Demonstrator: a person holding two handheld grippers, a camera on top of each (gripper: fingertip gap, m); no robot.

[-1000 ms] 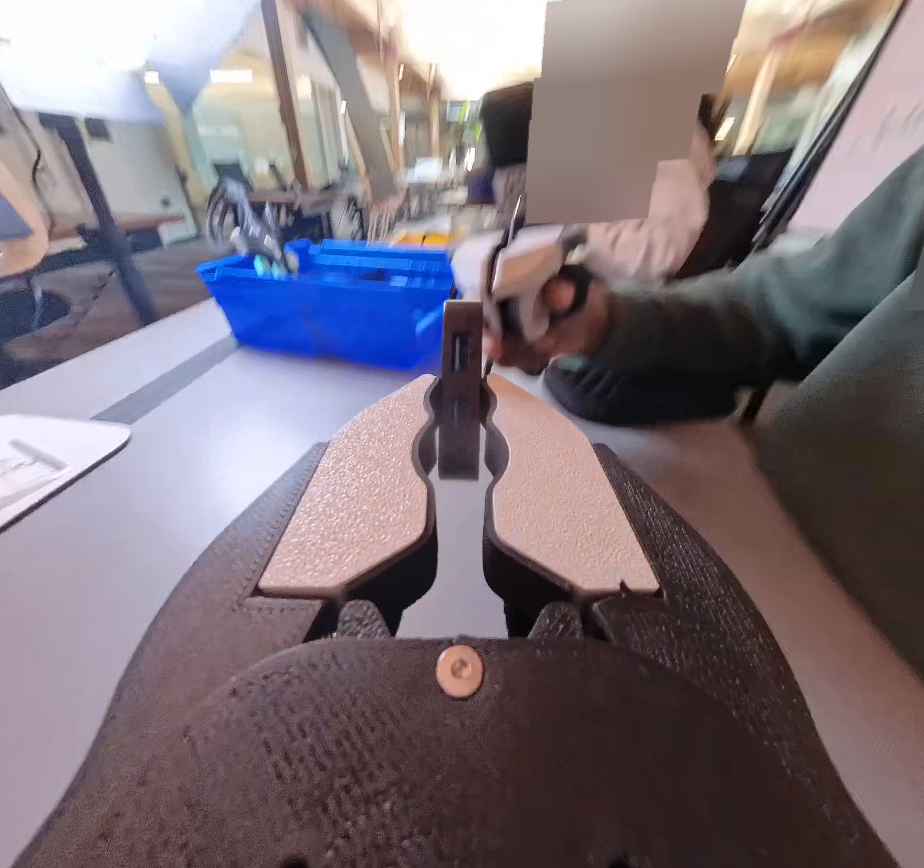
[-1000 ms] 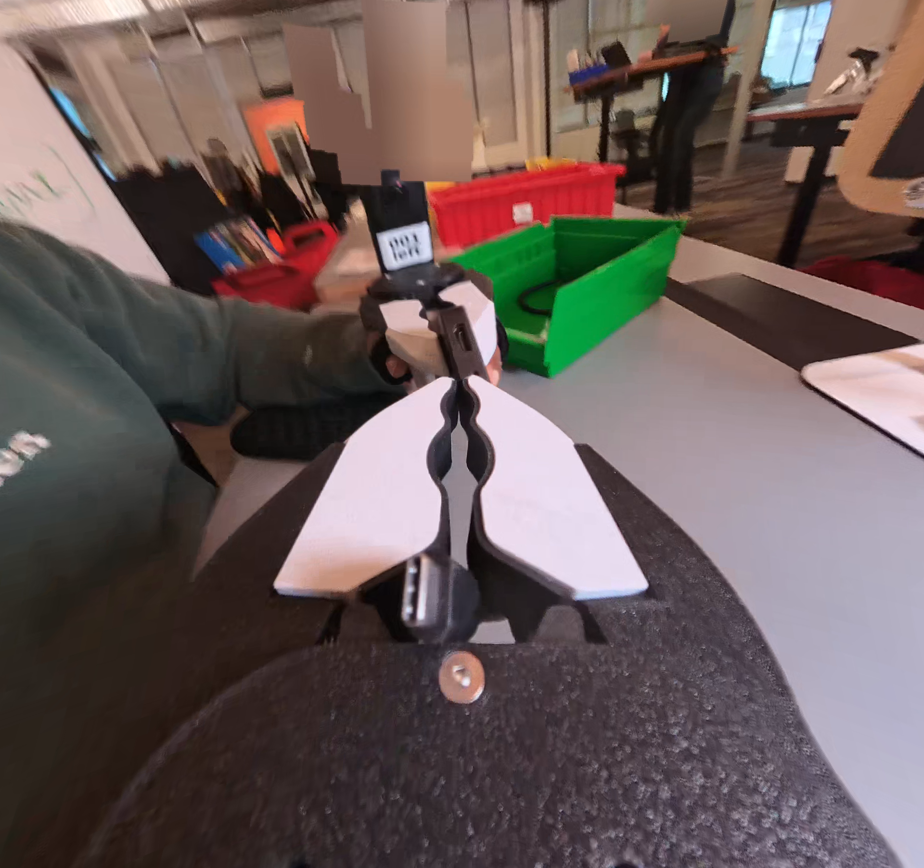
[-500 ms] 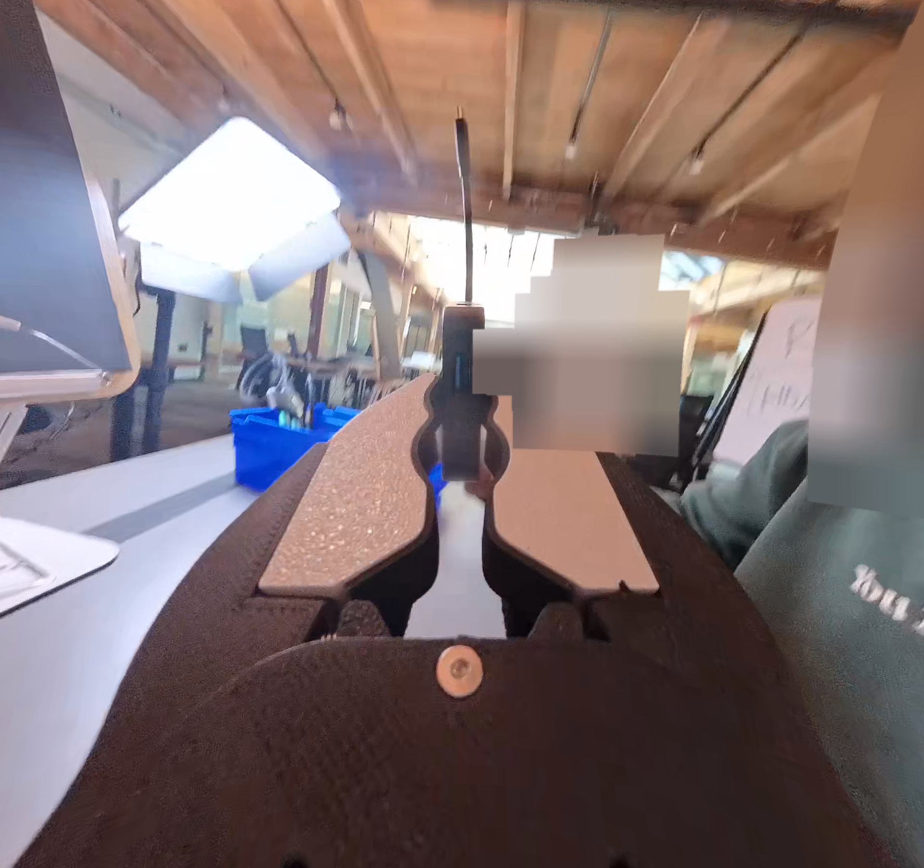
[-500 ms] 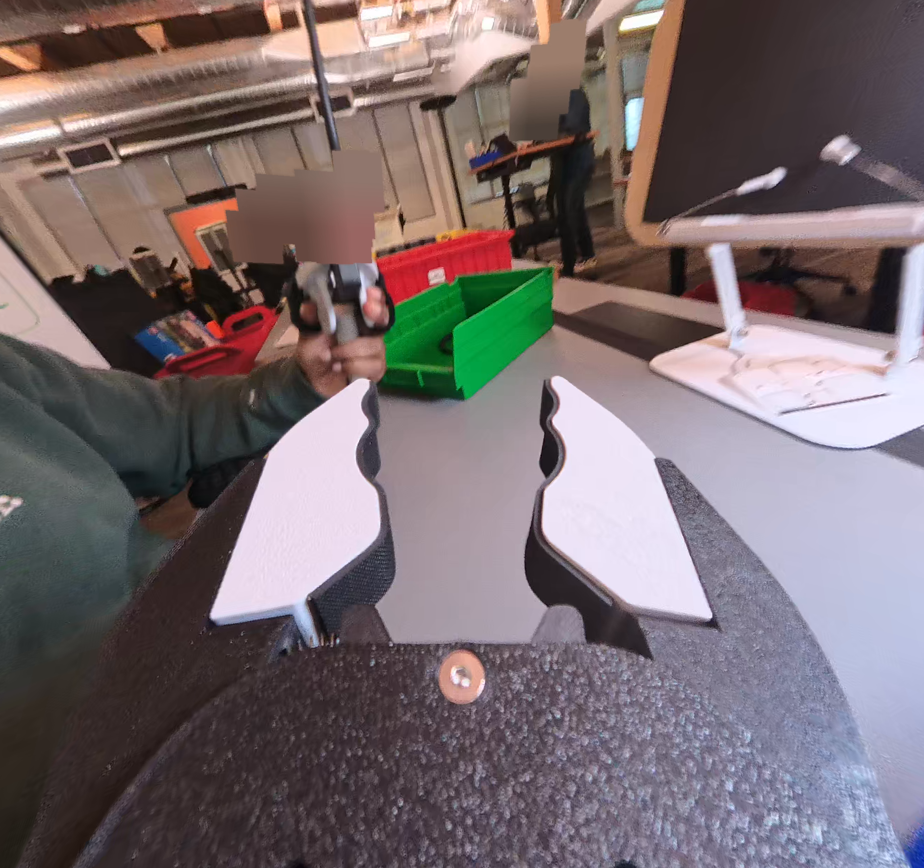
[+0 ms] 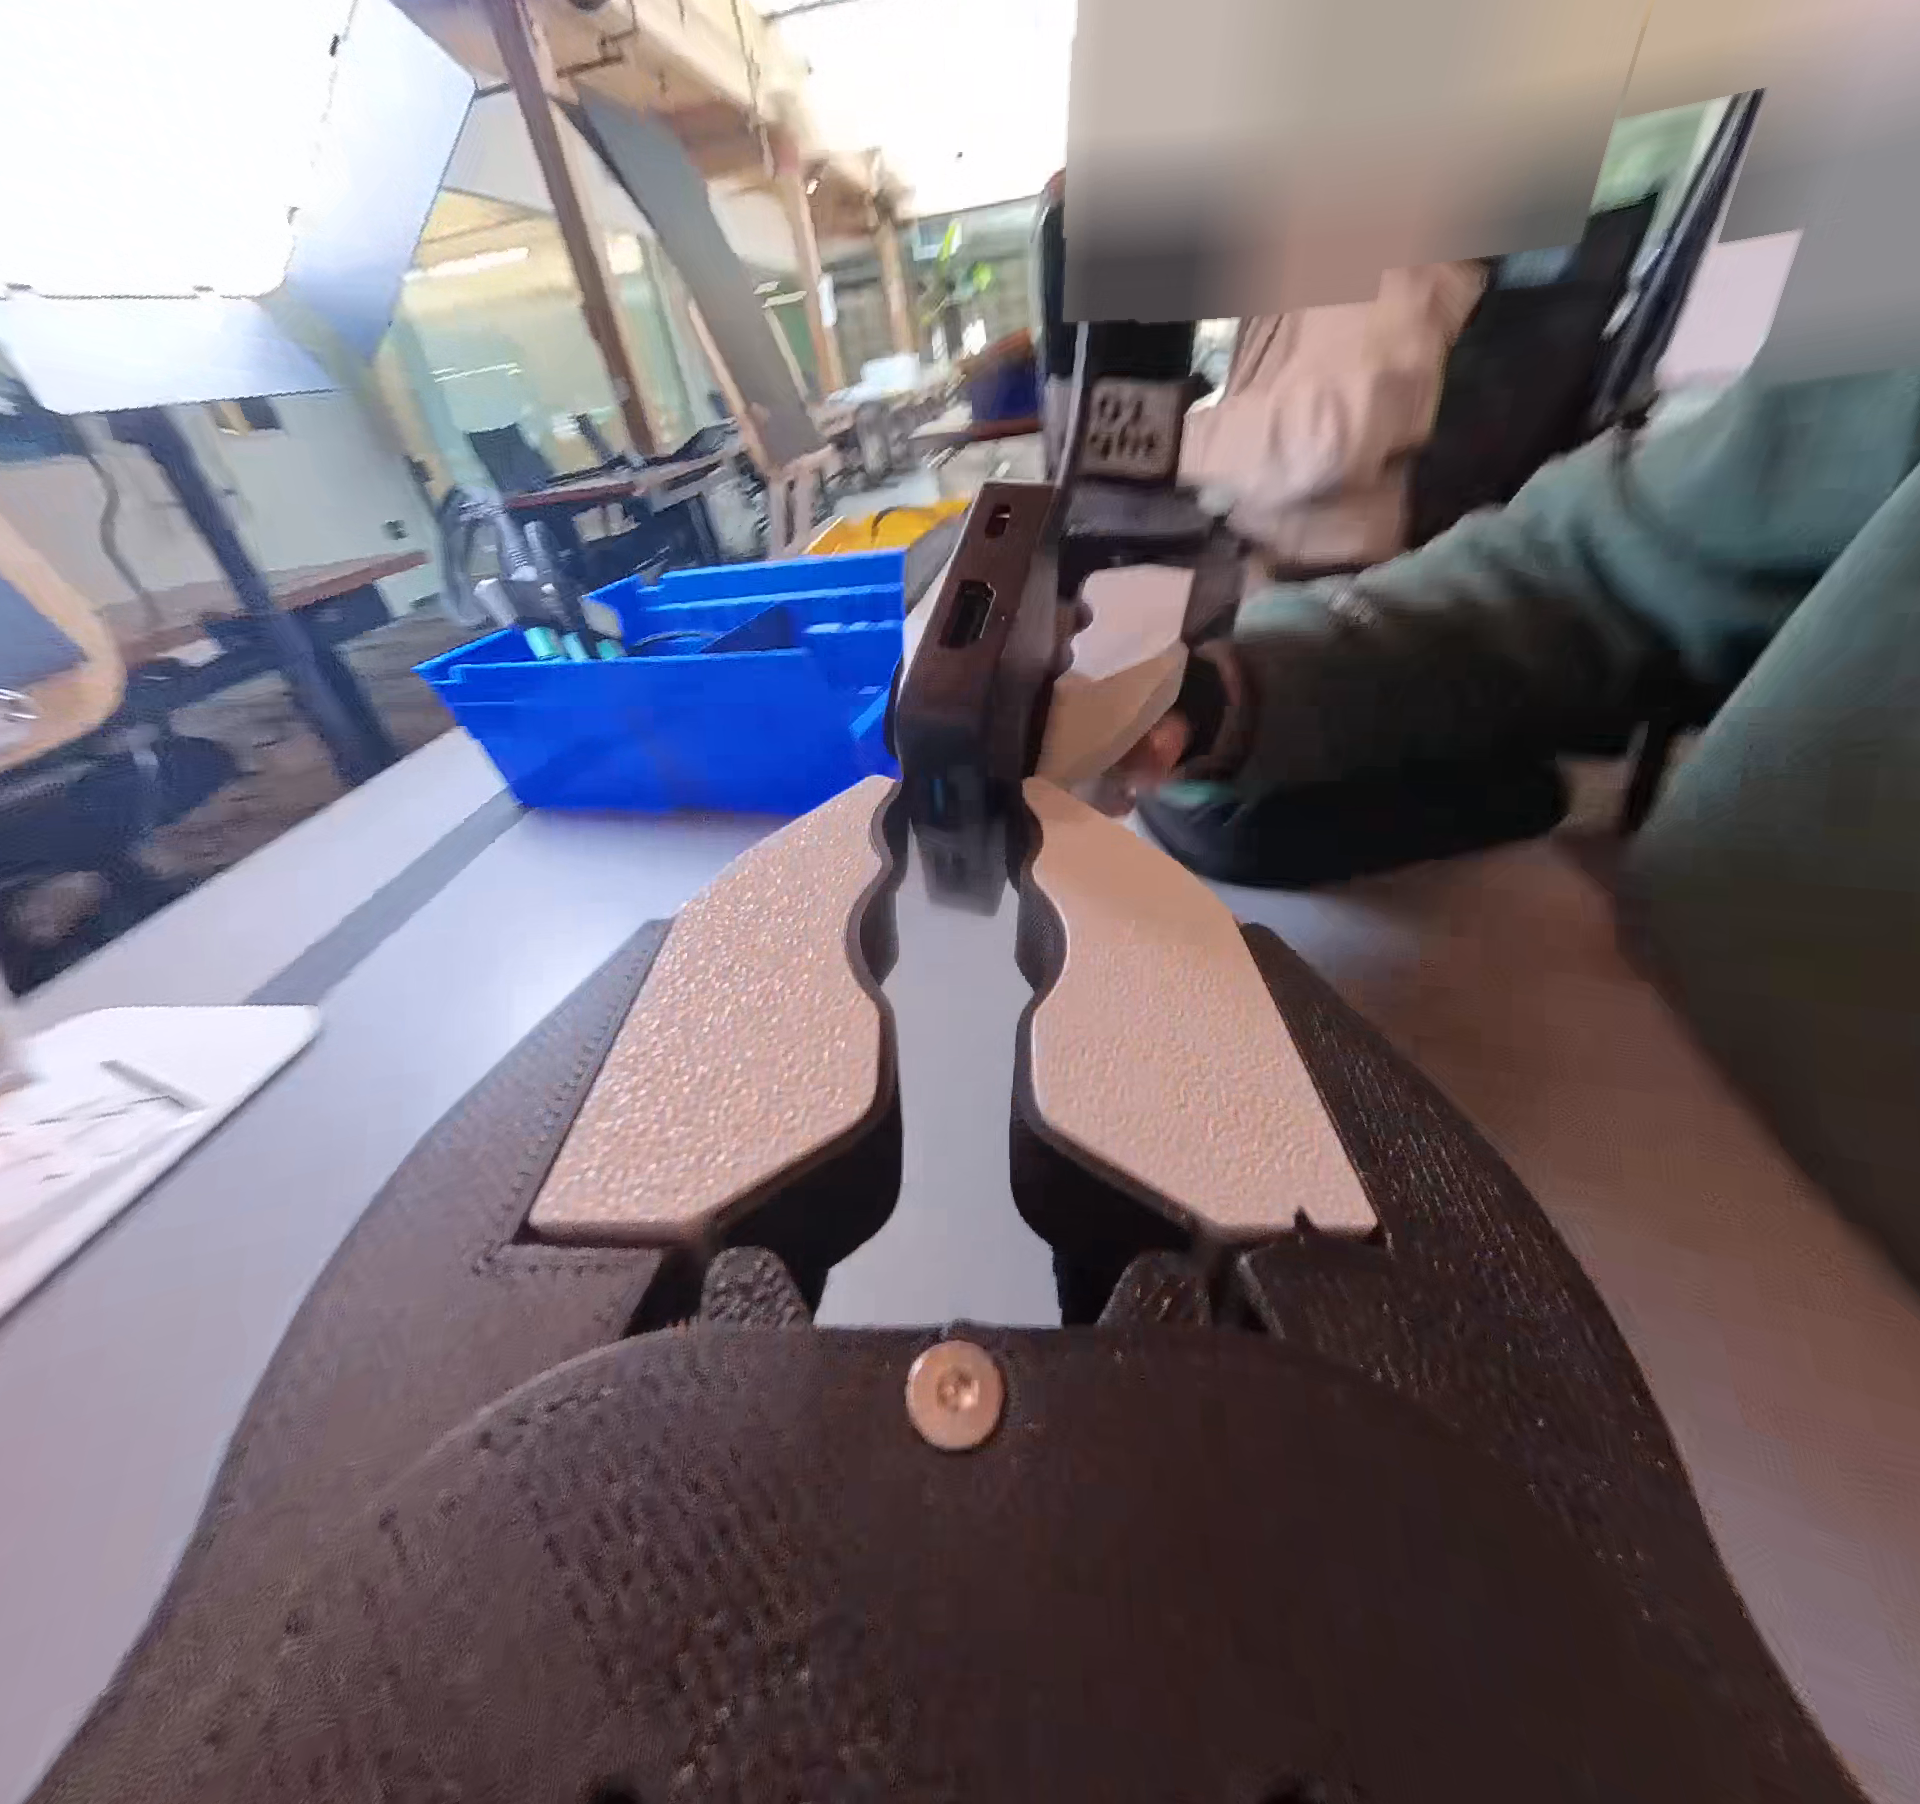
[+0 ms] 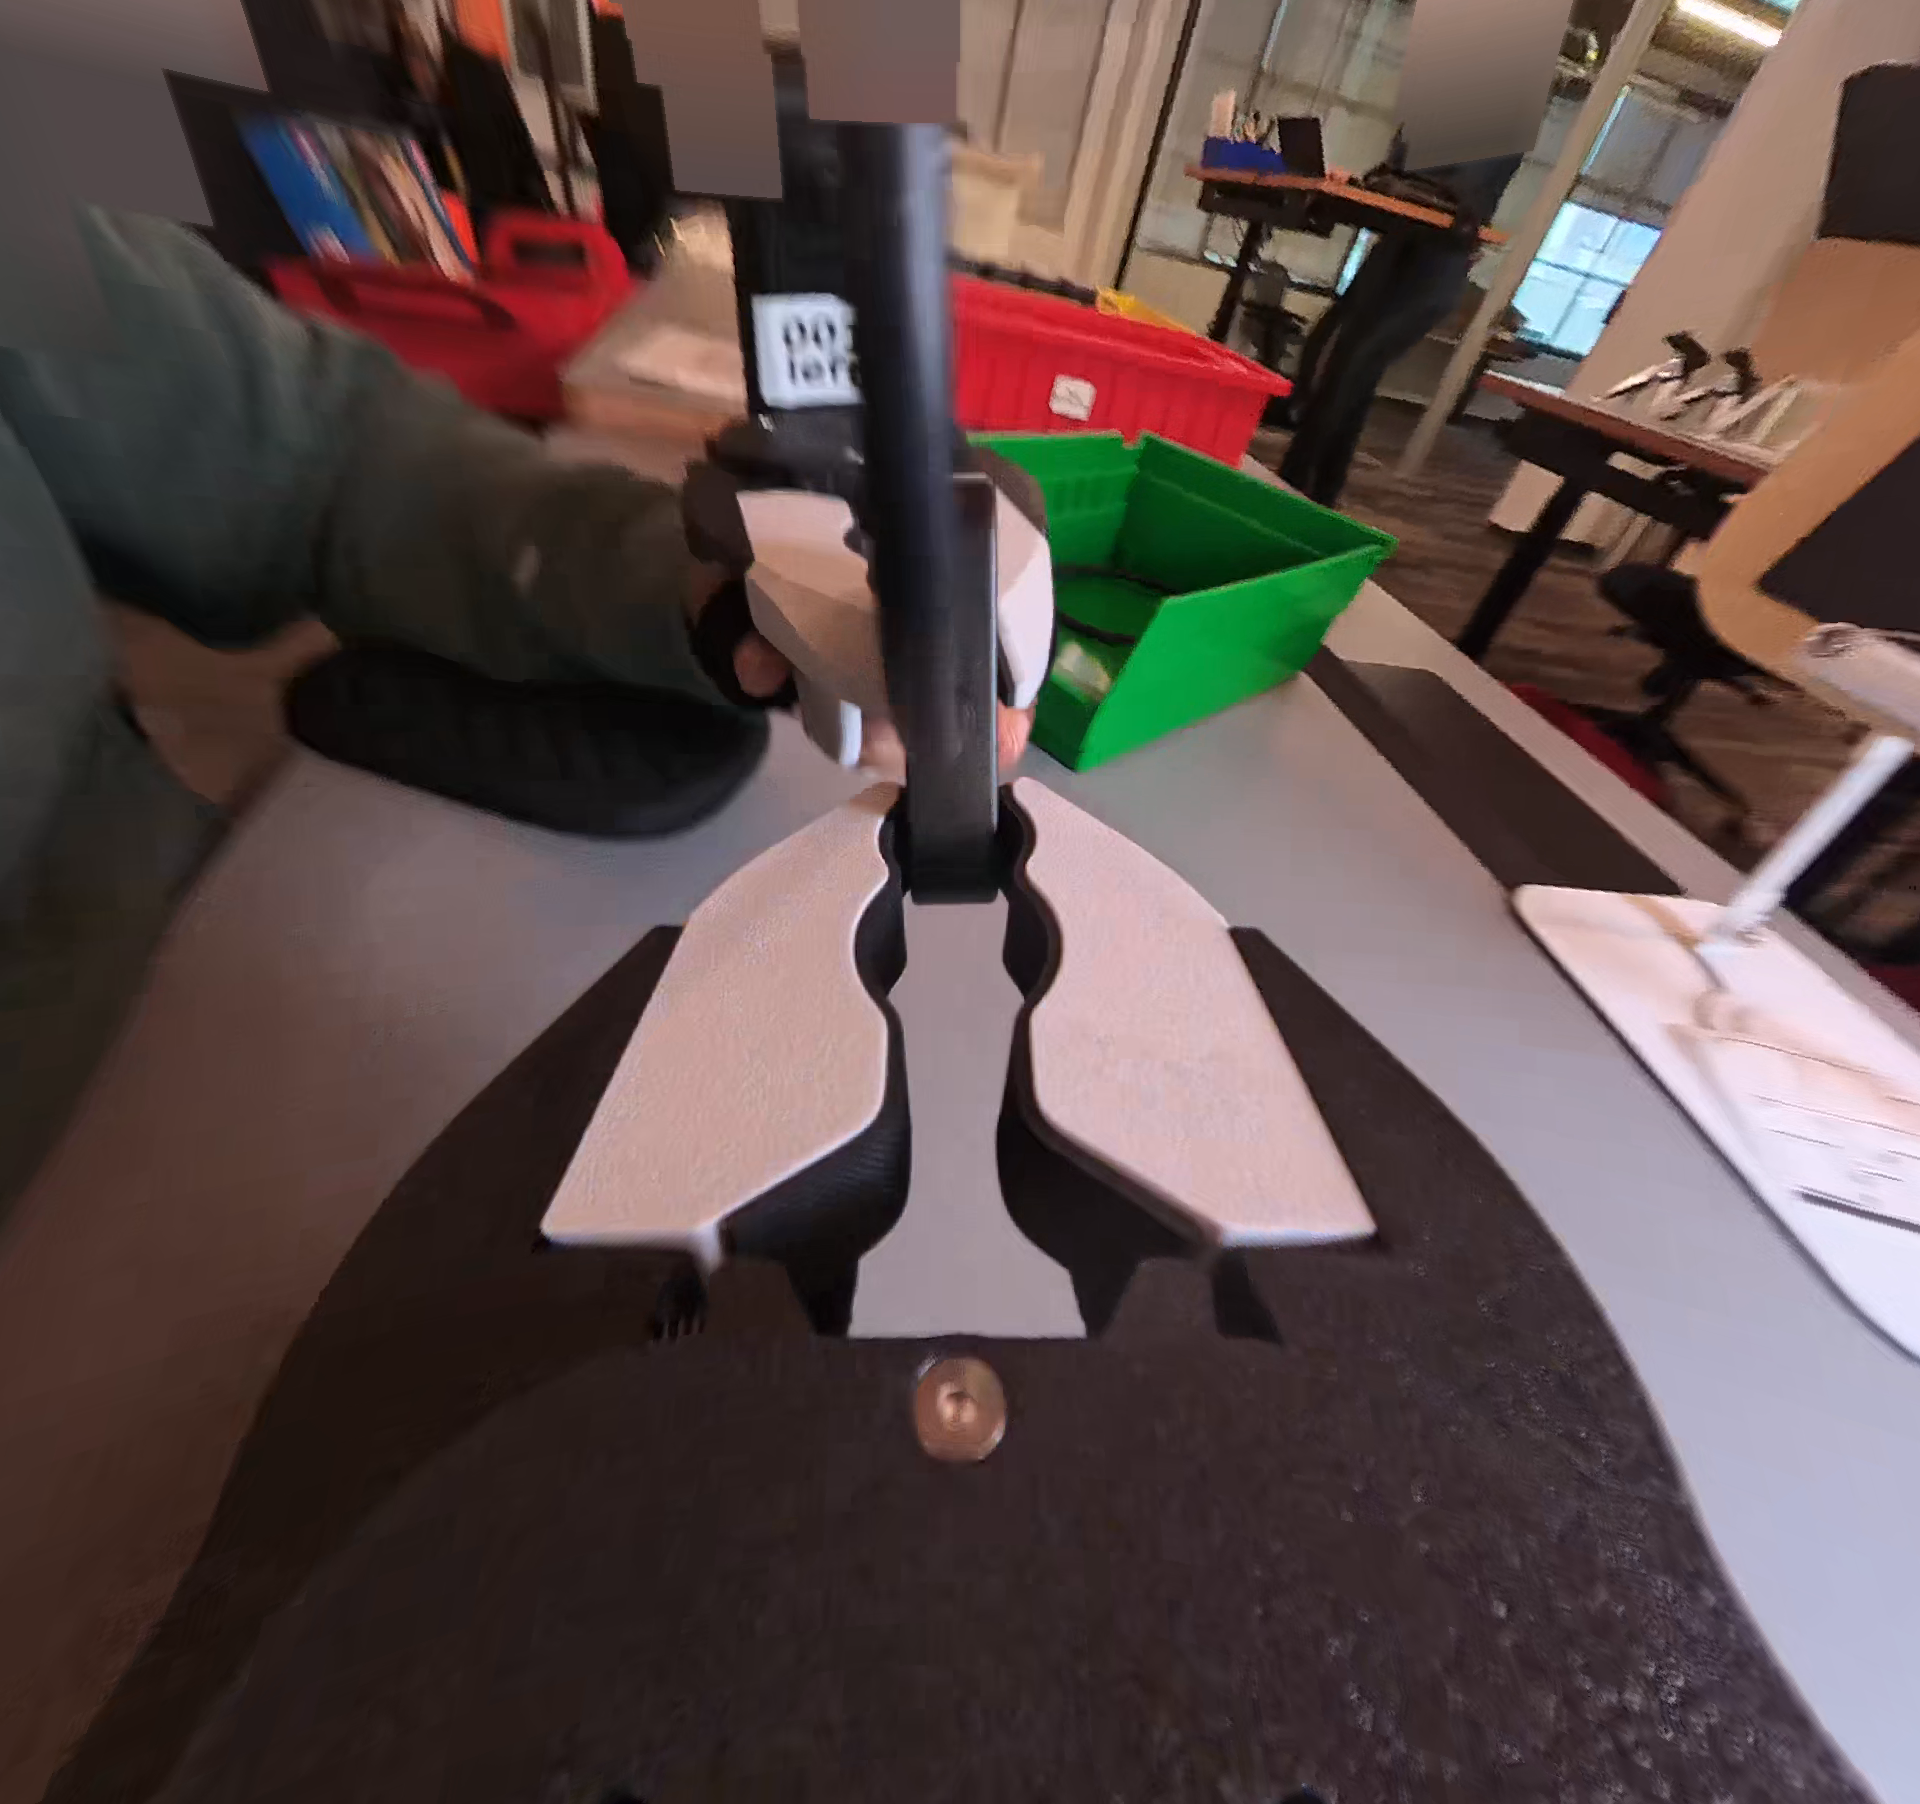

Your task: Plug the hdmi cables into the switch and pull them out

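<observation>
Left gripper [image 5: 954,824]: I grip one end of a flat dark-grey rectangular port hub [image 5: 971,674], above the grey table [image 5: 436,923].
Right gripper [image 6: 954,845]: open half a second ago, now clamps its other end.
Writing: black-and-white marker tag [image 6: 816,352], not transcribed.

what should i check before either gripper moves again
1. Left gripper pads pressed on the dark port hub: ok.
2. Right gripper pads closed on the hub's other end: ok.
3. Hub straight between the left fingers: not ok, it leans.
4. Black cable free above the hub: cannot tell, its upper part is hidden.
5. Blue bin and green bin apart from both grippers: ok.
</observation>
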